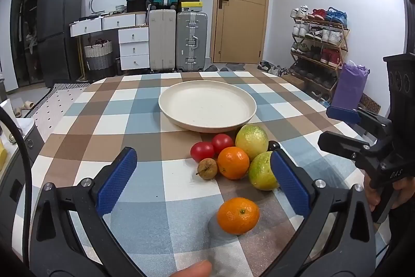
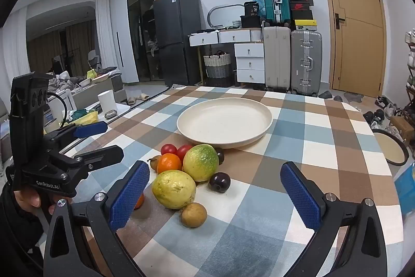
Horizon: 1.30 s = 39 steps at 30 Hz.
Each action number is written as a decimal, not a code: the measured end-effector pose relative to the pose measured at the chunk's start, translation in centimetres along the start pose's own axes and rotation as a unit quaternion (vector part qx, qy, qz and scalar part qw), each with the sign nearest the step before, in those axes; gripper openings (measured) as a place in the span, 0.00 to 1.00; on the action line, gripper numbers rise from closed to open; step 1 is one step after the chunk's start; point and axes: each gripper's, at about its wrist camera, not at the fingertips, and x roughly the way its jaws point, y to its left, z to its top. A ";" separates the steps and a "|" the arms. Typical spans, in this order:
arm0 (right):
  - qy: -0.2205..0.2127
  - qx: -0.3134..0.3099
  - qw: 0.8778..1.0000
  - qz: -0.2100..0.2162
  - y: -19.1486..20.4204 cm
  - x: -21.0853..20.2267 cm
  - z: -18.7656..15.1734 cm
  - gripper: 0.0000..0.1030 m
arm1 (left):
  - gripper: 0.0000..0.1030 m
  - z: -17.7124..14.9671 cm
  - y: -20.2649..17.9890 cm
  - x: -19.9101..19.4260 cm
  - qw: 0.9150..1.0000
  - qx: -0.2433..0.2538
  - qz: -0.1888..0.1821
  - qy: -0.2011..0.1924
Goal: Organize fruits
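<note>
Fruits are shown heaped on the checked tablecloth (image 1: 109, 105), just short of the cream plate (image 1: 207, 105), which stands empty toward the table's far edge. Nearest the plate lie two red tomatoes (image 1: 211, 147) and a green-yellow guava (image 1: 251, 140); an orange (image 1: 233, 166), a small brown fruit (image 1: 207, 168) and a second guava (image 1: 262, 170) press against them. A second orange (image 1: 238, 215) lies apart, toward the near edge. In the right wrist view two dark plums (image 2: 220, 181) and another brown fruit (image 2: 193, 214) are also seen on the heap's right flank.

The left gripper (image 1: 205, 181) is held with its jaws spread wide and empty, the lone orange lying between and below its pads. The right gripper (image 2: 215, 196) is likewise spread and empty, facing the nearer guava and the plums. Neither touches any fruit.

No fruit is yet on the plate, so the task is judged to be at its start. Risks are inferred as follows. The fruits are round and packed together, so a finger pushed into the heap is likely to send neighbours rolling, possibly off the near edge. The tomatoes and plums may be bruised by a hard squeeze. With both grippers aimed at the same small cluster, a collision between them is possible. A fruit released on the plate's raised rim could roll back out.
</note>
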 end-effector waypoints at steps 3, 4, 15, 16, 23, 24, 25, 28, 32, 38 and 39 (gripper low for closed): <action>0.002 -0.001 1.000 0.000 0.0 0.0 0.0 1.00 | 1.00 0.0 0.0 0.0 1.000 -0.002 -0.001 -0.001; 0.001 -0.001 1.000 0.000 0.0 0.0 0.0 1.00 | 1.00 0.0 0.0 0.0 1.000 -0.003 -0.001 -0.001; 0.001 -0.001 1.000 0.000 0.0 0.0 0.0 1.00 | 1.00 0.0 0.0 0.0 1.000 -0.007 -0.002 0.001; 0.001 -0.001 1.000 0.000 0.0 0.0 0.0 1.00 | 1.00 0.0 0.0 0.0 1.000 -0.007 -0.002 0.001; 0.002 -0.001 1.000 0.000 0.1 0.0 0.0 1.00 | 1.00 0.0 0.0 0.0 1.000 -0.007 -0.002 0.001; 0.002 -0.001 1.000 -0.001 0.1 0.0 0.0 1.00 | 1.00 0.0 0.0 0.0 1.000 -0.007 -0.002 0.001; 0.002 -0.001 1.000 0.000 0.1 0.0 0.0 1.00 | 1.00 0.0 0.0 0.0 1.000 -0.007 -0.002 0.002; 0.002 -0.001 1.000 -0.001 0.1 0.0 0.0 1.00 | 1.00 0.0 0.0 0.0 1.000 -0.006 -0.002 0.001; 0.002 -0.001 1.000 0.000 0.0 0.0 0.0 1.00 | 1.00 0.0 0.0 0.0 1.000 -0.006 -0.002 0.001; 0.002 -0.001 1.000 -0.001 0.0 0.0 0.0 1.00 | 1.00 0.0 0.0 0.0 1.000 -0.006 -0.002 0.002; 0.002 -0.002 1.000 0.000 0.0 0.0 0.0 1.00 | 1.00 0.0 0.0 0.0 1.000 -0.006 -0.002 0.002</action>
